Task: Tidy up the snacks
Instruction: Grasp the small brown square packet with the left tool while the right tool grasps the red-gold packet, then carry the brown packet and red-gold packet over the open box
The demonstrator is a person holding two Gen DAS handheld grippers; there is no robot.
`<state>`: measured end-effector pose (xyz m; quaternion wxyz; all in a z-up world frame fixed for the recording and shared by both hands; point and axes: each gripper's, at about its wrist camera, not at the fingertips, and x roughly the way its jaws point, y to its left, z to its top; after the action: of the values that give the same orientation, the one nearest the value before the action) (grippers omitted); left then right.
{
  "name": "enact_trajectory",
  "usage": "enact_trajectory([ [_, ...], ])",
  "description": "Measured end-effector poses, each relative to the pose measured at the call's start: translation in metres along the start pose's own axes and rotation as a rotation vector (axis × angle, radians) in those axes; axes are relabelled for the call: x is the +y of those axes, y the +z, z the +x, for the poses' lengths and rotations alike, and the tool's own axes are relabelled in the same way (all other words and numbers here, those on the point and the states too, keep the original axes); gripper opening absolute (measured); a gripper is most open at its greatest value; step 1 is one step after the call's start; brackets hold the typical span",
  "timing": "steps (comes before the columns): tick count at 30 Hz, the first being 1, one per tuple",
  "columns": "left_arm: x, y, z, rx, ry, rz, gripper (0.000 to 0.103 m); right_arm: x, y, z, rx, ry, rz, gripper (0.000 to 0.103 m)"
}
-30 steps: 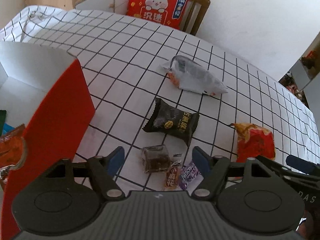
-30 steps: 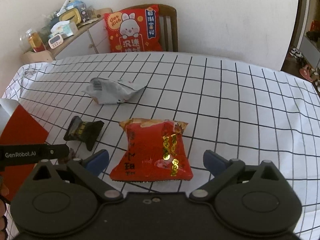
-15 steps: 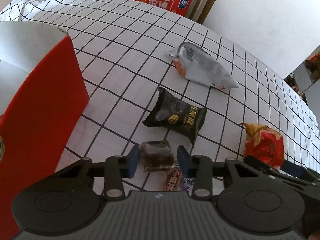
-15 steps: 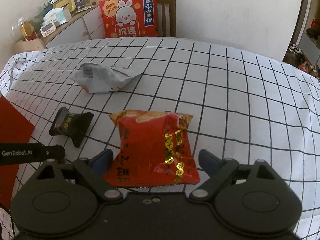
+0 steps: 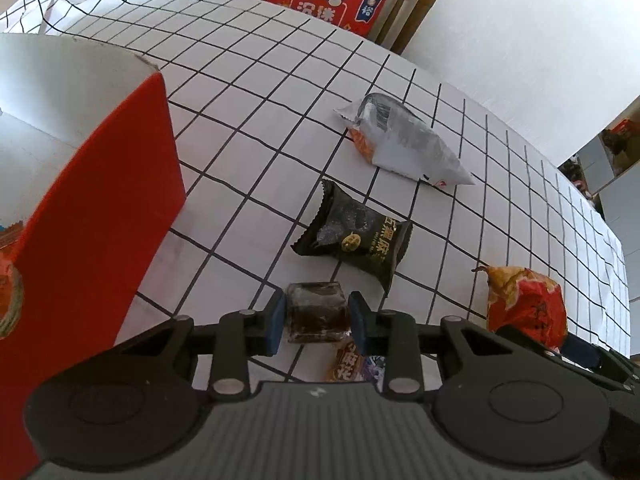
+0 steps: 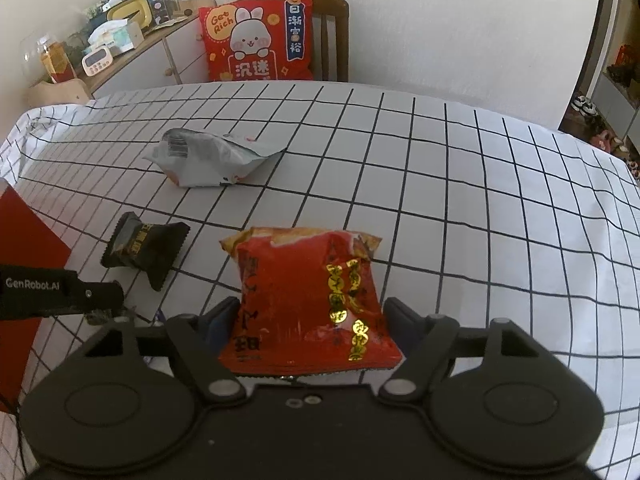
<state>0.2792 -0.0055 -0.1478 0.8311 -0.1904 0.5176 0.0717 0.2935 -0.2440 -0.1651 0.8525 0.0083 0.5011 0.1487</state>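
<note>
Now | left claw (image 5: 316, 317) pinching dark cube snack (image 5: 315, 312) | right claw (image 6: 312, 320) flanking red packet (image 6: 308, 300), contact unclear

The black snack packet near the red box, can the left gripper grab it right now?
Probably not yet. The left gripper is already shut on a dark wrapped candy cube. The black snack packet lies just ahead, nothing covering it, but the fingers are full.

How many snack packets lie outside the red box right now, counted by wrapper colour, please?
Red: 1, the red packet.
Black: 1, the black packet.
Silver: 1, the silver packet.
Clear with dark filling: 1, the clear-wrapped cube.
Orange: 1, the small orange candy.
Purple: 1, the small purple candy.
Total: 6.
</note>
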Motion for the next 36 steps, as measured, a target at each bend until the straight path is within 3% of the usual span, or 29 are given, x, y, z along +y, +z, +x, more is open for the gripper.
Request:
enact_trajectory([
  [8, 0.006, -0.009, -0.022, 0.0, -0.016, 0.003, 0.033, 0.003, -0.011, -0.029, -0.003, 0.029, 0.011, 0.074],
  [22, 0.011, -0.032, -0.095, -0.054, -0.084, 0.039, 0.033, 0.02, -0.029, -0.104, -0.053, 0.09, -0.003, 0.074],
  [36, 0.028, -0.053, -0.173, -0.145, -0.084, 0.114, 0.033, 0.063, -0.037, -0.162, -0.112, 0.166, -0.052, 0.074],
])
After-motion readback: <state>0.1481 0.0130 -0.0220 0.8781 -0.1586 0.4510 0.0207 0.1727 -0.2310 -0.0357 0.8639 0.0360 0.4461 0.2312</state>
